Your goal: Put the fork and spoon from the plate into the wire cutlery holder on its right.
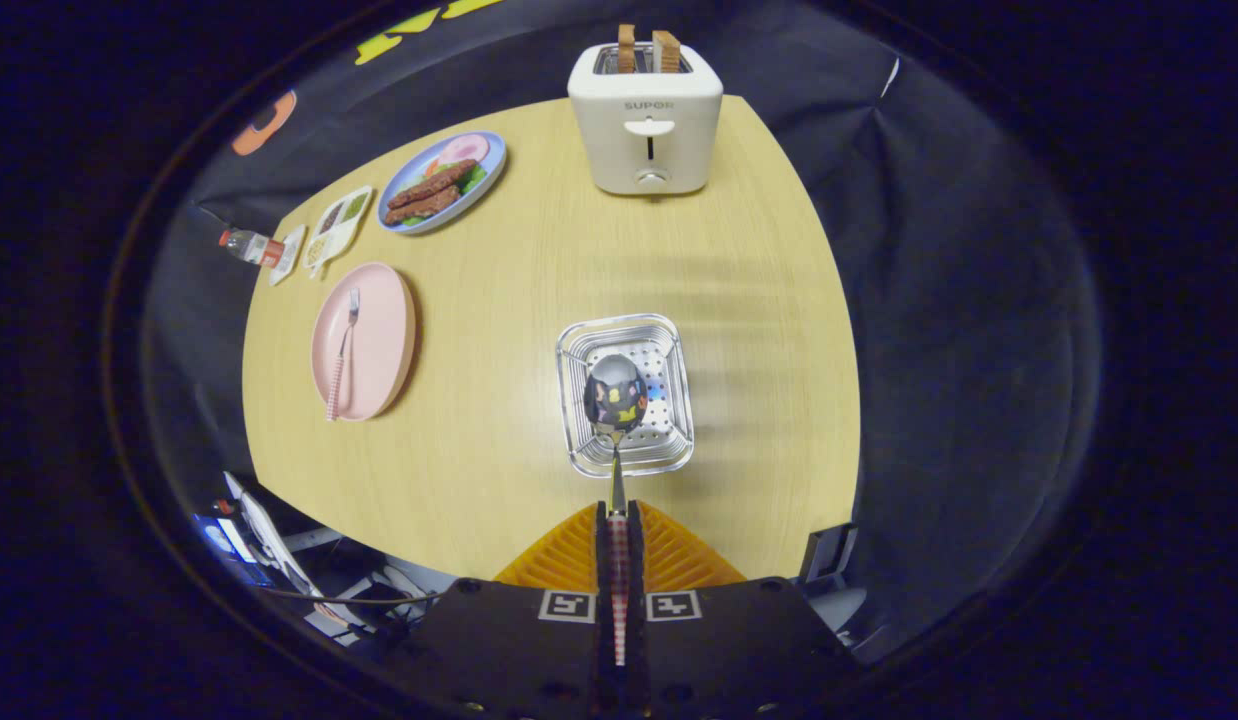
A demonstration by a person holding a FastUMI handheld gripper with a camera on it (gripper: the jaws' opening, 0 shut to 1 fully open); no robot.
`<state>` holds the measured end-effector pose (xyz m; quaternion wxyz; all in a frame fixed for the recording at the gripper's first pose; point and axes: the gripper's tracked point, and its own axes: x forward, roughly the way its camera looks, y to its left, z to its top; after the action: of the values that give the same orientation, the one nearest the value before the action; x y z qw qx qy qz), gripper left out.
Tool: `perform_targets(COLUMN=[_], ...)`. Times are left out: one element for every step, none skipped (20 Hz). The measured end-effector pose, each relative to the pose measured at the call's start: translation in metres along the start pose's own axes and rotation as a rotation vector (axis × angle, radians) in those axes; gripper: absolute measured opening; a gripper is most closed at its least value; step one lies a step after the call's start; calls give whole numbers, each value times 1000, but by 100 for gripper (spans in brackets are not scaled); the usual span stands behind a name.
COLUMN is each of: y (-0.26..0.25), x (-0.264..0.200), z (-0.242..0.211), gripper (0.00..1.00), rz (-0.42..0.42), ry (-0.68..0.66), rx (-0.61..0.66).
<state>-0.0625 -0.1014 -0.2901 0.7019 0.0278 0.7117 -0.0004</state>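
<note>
At the far left edge of the worktop (499,300) lay a small bottle (247,246) on its side, with a little white tray (288,254) just beside it and a compartment tray of food (338,228) next to that. Beyond these stood a blue plate (488,172) carrying sausages, greens and a slice of ham. Nearer, a pink plate (384,340) sat flat on the wood, and the fork (341,353) rested on it, tines pointing away and its checked handle reaching toward the plate's near rim.

Toward the middle, at the far side of the worktop, a white toaster (646,125) stood upright with two slices of bread (646,49) sticking out of its slots.

Closer in and to the right of the pink plate, the cutlery holder (663,452) showed its square metal rim and perforated bottom. The spoon (616,395) was held with its bowl over the holder's opening, its stem running back to the checked handle. The fingers (619,530) were pressed close together on that handle, one on each side, just short of the holder's near rim. Whether the bowl touched the holder could not be told.
</note>
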Motion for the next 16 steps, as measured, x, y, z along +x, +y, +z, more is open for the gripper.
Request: perform_targets(y=[-2,-4,-6,-7,-8,-7,-6,-6,-4,-2,-1,0,2,3,2,3], x=[2,3,3,5,7,8,10,12,15,18,22,24,27,29,31,33], z=[2,7,10,14,18,22,26,28,29,30,30,30,31,34,36,39], gripper=[4,4,4,4,4,4,4,4,4,4,4,4,4,4,6,7], rz=[-8,-16,-27,-39,-47,-54,-62,-67,-67,-65,-64,-62,-60,-58,-61,-60], ry=[19,26,35,48,60,68,77,88,108,127,148,168,183,186,188,189], rx=[1,-4,-11,-13,-20,-22,-29,-39,-44,-39,-38,-36,-25,-17,-13,-4])
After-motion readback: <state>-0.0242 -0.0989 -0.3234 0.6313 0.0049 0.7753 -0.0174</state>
